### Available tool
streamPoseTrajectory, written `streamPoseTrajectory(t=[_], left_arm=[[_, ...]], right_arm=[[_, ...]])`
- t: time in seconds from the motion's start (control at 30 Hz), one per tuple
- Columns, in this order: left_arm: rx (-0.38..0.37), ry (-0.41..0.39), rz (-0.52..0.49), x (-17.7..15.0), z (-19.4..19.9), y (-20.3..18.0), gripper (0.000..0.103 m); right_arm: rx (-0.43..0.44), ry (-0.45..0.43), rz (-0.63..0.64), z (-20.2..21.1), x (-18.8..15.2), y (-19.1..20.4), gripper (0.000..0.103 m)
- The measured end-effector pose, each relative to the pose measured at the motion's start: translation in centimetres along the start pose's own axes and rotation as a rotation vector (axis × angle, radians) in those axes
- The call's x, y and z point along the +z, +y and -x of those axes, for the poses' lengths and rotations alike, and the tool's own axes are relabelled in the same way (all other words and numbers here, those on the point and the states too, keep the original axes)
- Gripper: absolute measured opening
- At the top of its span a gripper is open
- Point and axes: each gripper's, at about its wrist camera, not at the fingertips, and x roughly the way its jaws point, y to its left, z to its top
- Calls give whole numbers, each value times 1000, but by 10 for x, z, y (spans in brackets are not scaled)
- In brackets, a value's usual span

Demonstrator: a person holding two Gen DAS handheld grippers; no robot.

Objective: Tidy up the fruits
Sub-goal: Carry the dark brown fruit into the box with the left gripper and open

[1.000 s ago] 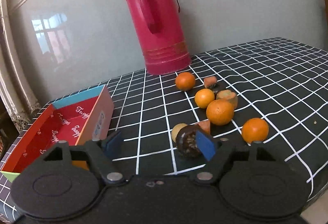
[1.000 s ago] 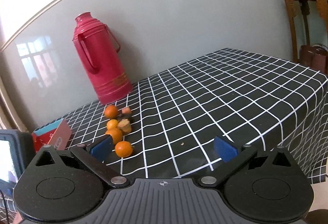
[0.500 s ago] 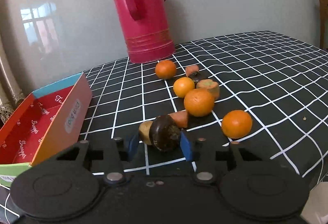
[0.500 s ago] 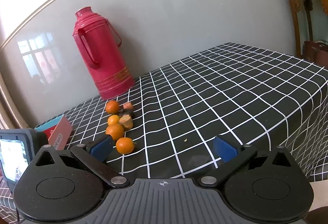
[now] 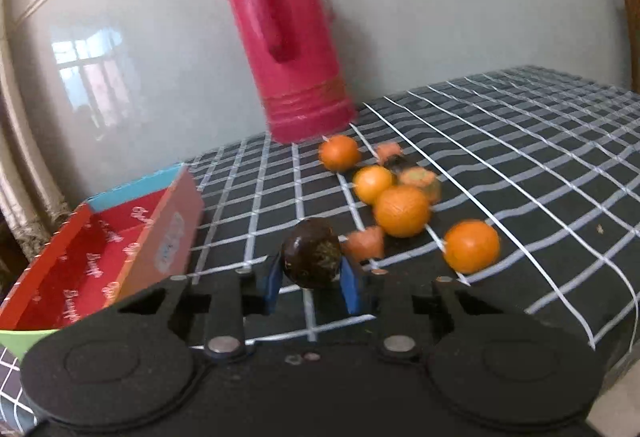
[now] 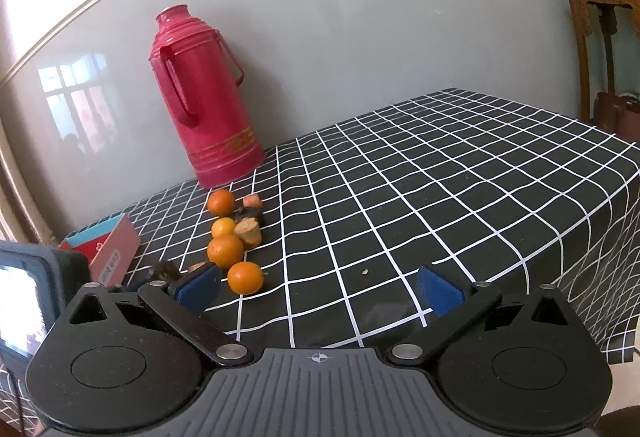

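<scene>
My left gripper (image 5: 311,280) is shut on a dark brown round fruit (image 5: 311,252) and holds it above the checked tablecloth. Several oranges lie to its right, the nearest one (image 5: 472,245) at the front, a bigger one (image 5: 402,211) behind it. An orange-red chunk (image 5: 366,241) lies just right of the held fruit. The open red box (image 5: 100,253) stands to the left. My right gripper (image 6: 318,287) is open and empty, right of the fruit row (image 6: 225,251).
A tall red thermos (image 5: 292,49) stands at the back against the wall, also in the right wrist view (image 6: 204,97). The table's front edge (image 5: 592,341) is close. A wooden stand (image 6: 600,37) is at the far right. A small screen (image 6: 24,301) sits at the left.
My left gripper closed on the dark fruit and lifted it off the cloth, leaving the pale fruit behind out of sight. The right gripper moved slightly closer to the table.
</scene>
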Motion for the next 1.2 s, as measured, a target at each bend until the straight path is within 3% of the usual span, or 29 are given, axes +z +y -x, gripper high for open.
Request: streamPoseTrajectory(t=[0.17, 0.4, 0.57, 0.67, 0.73, 0.8, 0.87, 0.97, 1.0, 1.03, 1.1, 1.2], left_arm=[[119, -14, 133, 12, 2, 52, 22], [324, 76, 336, 7, -10, 142, 22], [372, 198, 364, -5, -23, 175, 23], [375, 250, 380, -11, -25, 185, 26], [370, 240, 395, -11, -21, 186, 36], [366, 219, 406, -8, -14, 189, 64], [374, 186, 412, -3, -8, 190, 80], [359, 137, 419, 2, 6, 191, 81], [357, 129, 425, 3, 8, 192, 82], [355, 125, 431, 3, 10, 193, 82], [354, 120, 448, 3, 12, 198, 83], [363, 120, 482, 1, 16, 208, 83]], right_arm=[[-4, 5, 32, -4, -3, 6, 103], [41, 41, 147, -20, -6, 30, 103], [125, 33, 260, -35, -5, 51, 103], [156, 87, 321, -62, 1, 59, 103], [170, 113, 334, -78, 4, 60, 103], [195, 108, 318, -90, 7, 57, 103], [192, 107, 311, -99, 8, 56, 103], [163, 90, 334, -104, 5, 58, 103], [164, 88, 337, -104, 4, 59, 98], [171, 81, 341, -104, 2, 61, 75], [171, 111, 365, -108, 1, 64, 44], [142, 130, 362, -114, -4, 63, 44]])
